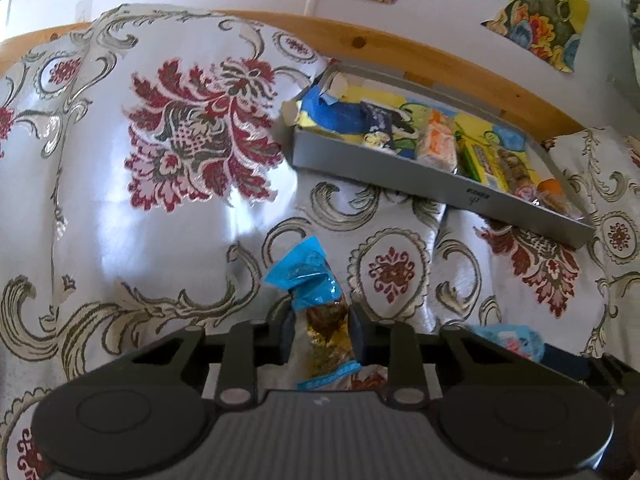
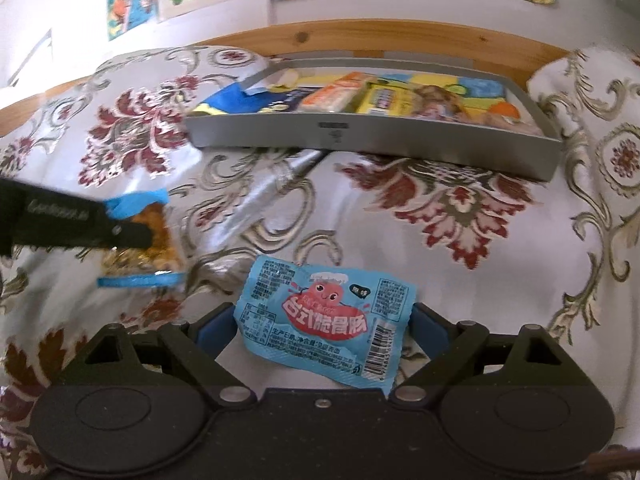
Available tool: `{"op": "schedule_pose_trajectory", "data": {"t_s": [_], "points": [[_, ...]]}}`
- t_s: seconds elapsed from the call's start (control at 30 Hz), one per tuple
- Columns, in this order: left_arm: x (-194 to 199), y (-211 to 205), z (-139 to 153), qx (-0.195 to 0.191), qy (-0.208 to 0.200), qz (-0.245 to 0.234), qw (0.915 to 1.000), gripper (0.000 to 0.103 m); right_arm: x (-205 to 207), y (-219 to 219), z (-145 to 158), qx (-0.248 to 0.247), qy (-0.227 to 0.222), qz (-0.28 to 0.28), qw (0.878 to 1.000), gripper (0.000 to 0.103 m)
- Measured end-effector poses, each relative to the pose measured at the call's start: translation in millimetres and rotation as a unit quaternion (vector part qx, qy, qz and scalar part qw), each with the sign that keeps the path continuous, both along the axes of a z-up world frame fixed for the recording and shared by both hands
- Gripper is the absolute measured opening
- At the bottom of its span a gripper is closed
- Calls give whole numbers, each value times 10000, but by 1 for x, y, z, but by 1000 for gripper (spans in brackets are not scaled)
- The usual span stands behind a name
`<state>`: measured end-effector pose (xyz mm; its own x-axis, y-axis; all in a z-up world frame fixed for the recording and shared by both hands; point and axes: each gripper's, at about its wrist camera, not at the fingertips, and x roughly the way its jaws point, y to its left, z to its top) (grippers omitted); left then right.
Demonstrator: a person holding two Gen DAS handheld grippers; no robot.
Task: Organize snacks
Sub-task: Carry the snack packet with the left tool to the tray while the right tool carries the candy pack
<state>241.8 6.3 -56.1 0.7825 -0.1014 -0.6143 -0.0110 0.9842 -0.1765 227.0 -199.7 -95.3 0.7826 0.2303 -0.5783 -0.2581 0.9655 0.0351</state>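
My left gripper is shut on a snack bar with a crumpled blue wrapper and a golden-brown filling, held just above the patterned cloth. The right wrist view shows the same bar at the left, in that gripper's black fingers. My right gripper is open and low over the cloth. A flat light-blue snack packet with a red cartoon lies between its blue pads. A grey tray holding several snacks sits beyond, by the wooden rail.
A floral cloth with folds and bumps covers the whole surface. The tray lies at the far right in the left wrist view. Behind it run a wooden rail and a white wall with colourful pictures.
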Motion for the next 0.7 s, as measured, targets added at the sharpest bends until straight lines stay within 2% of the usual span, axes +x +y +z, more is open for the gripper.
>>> {"op": "schedule_pose_trajectory", "data": {"t_s": [0.07, 0.3, 0.7], "points": [[2, -4, 1, -58, 0, -177, 9998, 22, -1, 3, -1, -52, -25, 64, 10000, 92], [10, -20, 0, 20, -27, -471, 9989, 22, 1, 3, -3, 11, 22, 124, 9999, 94], [30, -8, -5, -154, 91, -67, 9998, 25, 5, 4, -5, 29, 25, 150, 9999, 96]]}}
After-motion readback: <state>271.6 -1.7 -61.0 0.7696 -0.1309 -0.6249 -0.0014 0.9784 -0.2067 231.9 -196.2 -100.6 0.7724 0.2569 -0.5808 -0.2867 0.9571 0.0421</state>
